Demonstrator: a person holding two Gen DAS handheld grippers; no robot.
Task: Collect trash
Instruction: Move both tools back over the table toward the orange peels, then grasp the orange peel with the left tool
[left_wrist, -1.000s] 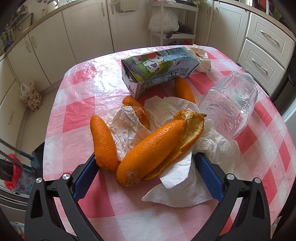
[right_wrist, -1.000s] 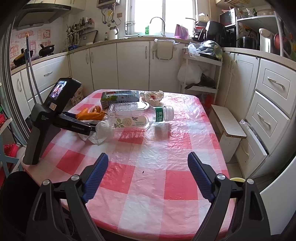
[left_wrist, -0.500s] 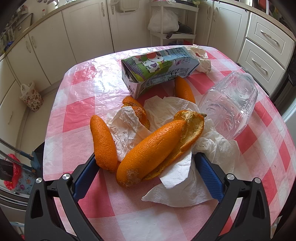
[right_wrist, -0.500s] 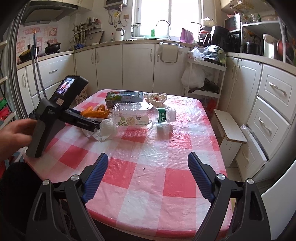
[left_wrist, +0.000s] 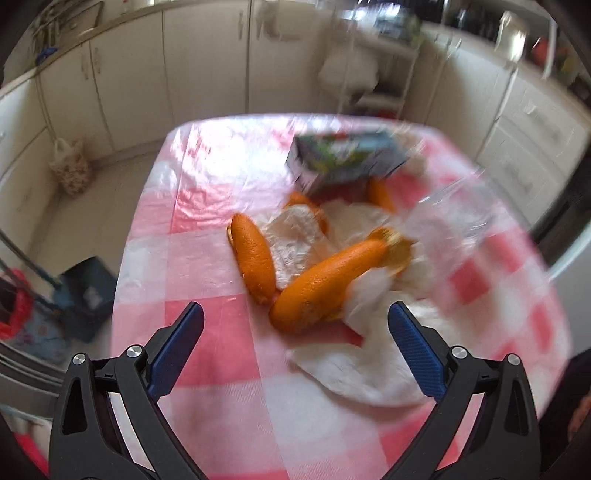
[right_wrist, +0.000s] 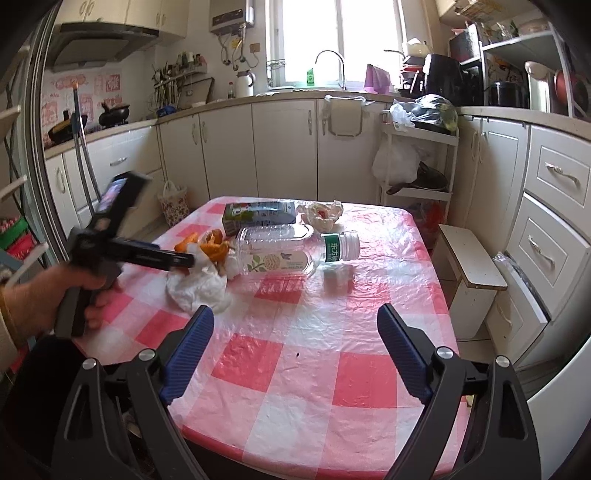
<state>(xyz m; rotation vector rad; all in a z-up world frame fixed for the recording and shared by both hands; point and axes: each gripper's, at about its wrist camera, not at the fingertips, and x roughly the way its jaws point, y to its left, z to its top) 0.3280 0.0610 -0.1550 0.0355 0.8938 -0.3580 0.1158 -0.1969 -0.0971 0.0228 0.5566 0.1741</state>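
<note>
My left gripper (left_wrist: 295, 328) hangs above the near end of the table (left_wrist: 207, 258), its blue-padded jaws spread wide with nothing between them; this view is smeared with blur. Just ahead of the jaws lies crumpled white tissue (left_wrist: 354, 365), and on its far edge a long orange peel (left_wrist: 325, 284) rests at a slant, with a second peel (left_wrist: 255, 258) touching its near tip on the left. Beyond those sit smaller peel pieces, then a milk carton (left_wrist: 347, 162) lying on its side, too blurred to read. My right gripper (right_wrist: 291, 354) hovers over the opposite near corner of the red-and-white checked cloth, jaws likewise wide apart and empty. From this side I see my left hand (right_wrist: 44, 299) wrapped around the black handle of the left gripper, whose fingers reach toward the tissue and peels. Just past them a clear plastic bottle (right_wrist: 280, 251) lies on its side, a smaller bottle with a green label (right_wrist: 340, 247) beside its far end, and a small white cap-like object (right_wrist: 338, 275) near that. Farther back is the carton and a crumpled wrapper (right_wrist: 321, 216), and behind the table stand cream cabinets (right_wrist: 284, 147).
</note>
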